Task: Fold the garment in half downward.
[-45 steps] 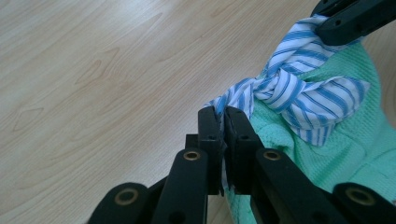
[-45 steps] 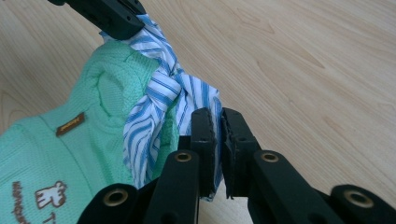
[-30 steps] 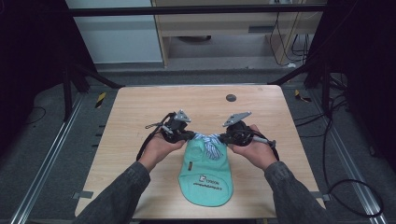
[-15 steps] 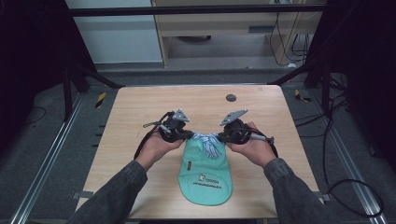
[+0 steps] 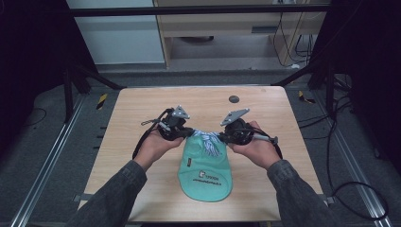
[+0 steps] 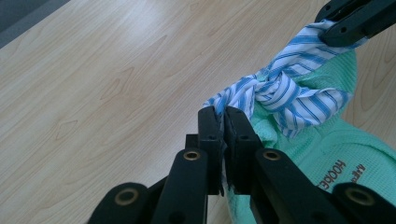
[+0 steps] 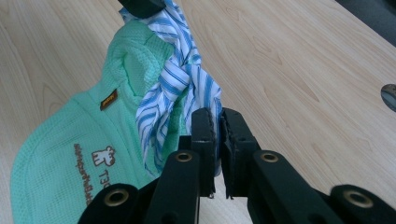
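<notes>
A mint-green cloth bag with brown print lies on the wooden table, its mouth toward the far side. A blue-and-white striped tie is knotted at that mouth. My left gripper is shut on the tie's left end. My right gripper is shut on its right end. Between the two grippers the knot is stretched just above the bag's green fabric. In the left gripper view the other gripper's jaws pinch the stripe at top right.
A small dark round disc lies near the table's far edge, right of centre. Metal rails and black cables run along the floor on both sides. A pale cabinet stands beyond the table.
Both grippers have drawn slightly apart, pulling the striped tie tighter across the bag's mouth. The bag has stayed in place.
</notes>
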`<control>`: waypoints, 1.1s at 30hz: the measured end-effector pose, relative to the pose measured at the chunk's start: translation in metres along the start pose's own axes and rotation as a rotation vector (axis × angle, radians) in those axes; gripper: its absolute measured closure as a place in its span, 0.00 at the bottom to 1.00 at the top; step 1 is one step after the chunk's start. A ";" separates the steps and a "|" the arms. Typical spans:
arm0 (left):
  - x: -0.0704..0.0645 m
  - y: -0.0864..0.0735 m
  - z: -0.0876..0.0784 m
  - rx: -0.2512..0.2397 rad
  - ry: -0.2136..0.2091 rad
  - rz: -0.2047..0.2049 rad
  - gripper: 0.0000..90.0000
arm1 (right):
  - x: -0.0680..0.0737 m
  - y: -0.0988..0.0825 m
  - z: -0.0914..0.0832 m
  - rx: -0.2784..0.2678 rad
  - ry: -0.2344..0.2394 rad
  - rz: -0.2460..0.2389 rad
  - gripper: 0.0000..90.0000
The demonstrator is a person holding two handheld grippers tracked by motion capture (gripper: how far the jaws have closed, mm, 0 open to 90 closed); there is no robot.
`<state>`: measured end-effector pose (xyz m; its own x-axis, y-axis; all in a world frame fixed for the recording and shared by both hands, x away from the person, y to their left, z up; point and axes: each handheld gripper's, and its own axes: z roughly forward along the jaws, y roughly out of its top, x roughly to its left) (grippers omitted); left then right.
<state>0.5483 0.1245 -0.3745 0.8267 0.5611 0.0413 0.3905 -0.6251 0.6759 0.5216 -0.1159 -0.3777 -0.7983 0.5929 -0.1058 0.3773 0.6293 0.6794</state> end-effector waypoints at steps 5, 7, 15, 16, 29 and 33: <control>0.000 0.002 -0.003 -0.008 0.012 0.004 0.96 | 0.000 0.005 0.001 0.011 -0.008 -0.008 0.94; 0.001 0.002 -0.005 -0.014 0.016 0.001 0.96 | 0.000 0.007 -0.001 0.013 -0.013 -0.019 0.94; 0.006 0.003 -0.013 -0.022 0.027 -0.007 0.96 | 0.003 0.015 -0.004 -0.003 -0.025 -0.037 0.94; 0.007 0.003 -0.013 -0.023 0.028 -0.007 0.96 | 0.003 0.016 -0.004 -0.003 -0.026 -0.039 0.94; 0.012 0.009 -0.014 -0.032 0.038 -0.016 0.96 | -0.004 0.020 -0.001 -0.004 -0.045 -0.031 0.94; 0.013 0.010 -0.014 -0.044 0.040 -0.012 0.96 | -0.006 0.021 -0.002 -0.012 -0.048 -0.025 0.94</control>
<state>0.5569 0.1330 -0.3569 0.8050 0.5900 0.0617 0.3812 -0.5942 0.7082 0.5332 -0.1073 -0.3613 -0.7840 0.6005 -0.1574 0.3514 0.6383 0.6849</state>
